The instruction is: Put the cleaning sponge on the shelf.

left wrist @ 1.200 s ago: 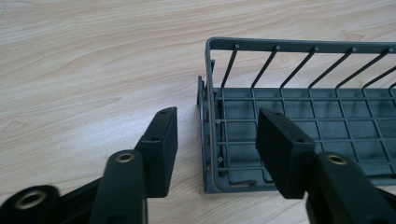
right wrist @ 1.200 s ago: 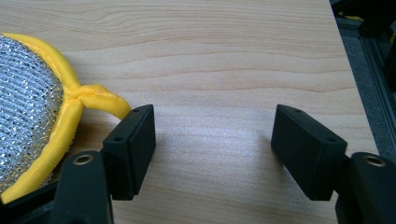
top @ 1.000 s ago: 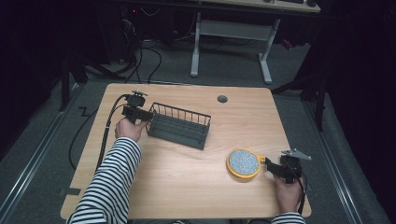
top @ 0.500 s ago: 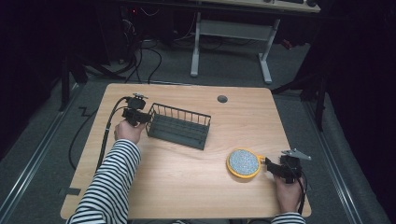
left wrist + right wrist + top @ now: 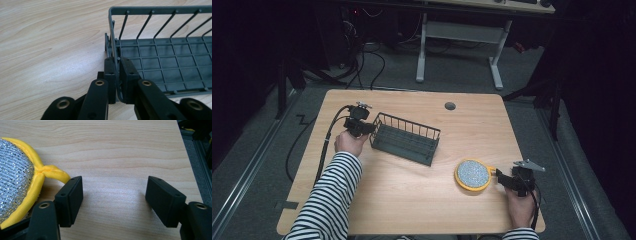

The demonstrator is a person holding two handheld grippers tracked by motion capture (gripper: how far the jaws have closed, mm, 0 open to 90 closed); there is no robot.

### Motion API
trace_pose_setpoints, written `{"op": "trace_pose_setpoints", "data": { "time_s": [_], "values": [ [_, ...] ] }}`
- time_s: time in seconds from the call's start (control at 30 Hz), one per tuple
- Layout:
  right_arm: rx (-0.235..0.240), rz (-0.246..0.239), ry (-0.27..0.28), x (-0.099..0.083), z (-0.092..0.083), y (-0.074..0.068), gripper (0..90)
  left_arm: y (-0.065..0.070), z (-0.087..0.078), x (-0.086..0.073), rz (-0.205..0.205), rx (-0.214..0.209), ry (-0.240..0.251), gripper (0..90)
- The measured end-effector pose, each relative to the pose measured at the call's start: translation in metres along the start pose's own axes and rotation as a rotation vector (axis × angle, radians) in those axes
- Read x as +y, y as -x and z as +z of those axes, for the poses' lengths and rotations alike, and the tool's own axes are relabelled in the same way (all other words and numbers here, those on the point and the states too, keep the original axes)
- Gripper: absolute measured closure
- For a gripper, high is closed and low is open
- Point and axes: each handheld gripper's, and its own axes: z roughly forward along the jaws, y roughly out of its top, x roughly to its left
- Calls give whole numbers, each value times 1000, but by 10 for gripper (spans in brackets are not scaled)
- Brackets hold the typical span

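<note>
High view, basket: dark grey wire basket (image 5: 406,140) lies left of centre on the light wooden tabletop (image 5: 412,200).
High view, pad: round silver scouring pad with a yellow rim (image 5: 472,174) lies at lower right, well apart from the basket.
Left gripper view: left gripper (image 5: 117,82) has its fingers (image 5: 110,75) just closed onto the basket's end wall (image 5: 113,45), gripping it.
Right gripper view: right gripper (image 5: 113,195) has its fingers (image 5: 71,197) spread wide over bare wood; the pad's yellow loop (image 5: 53,171) sits at the left finger.
</note>
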Motion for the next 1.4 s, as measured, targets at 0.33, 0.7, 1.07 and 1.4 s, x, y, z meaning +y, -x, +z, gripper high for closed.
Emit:
{"op": "trace_pose_setpoints", "data": {
  "time_s": [0.33,0.7,1.07,1.4],
  "values": [
    [2,-1,2,0,0,0,303,5,-5,-9,15,-38,20,850],
    [1,0,2,0,0,0,303,14,-12,-22,40,-58,31,852],
    [1,-3,-2,0,0,0,303,26,-16,-30,55,-86,47,851],
    [3,-1,-3,0,0,-1,303,39,-14,-31,72,-104,58,851]
  ]
}}
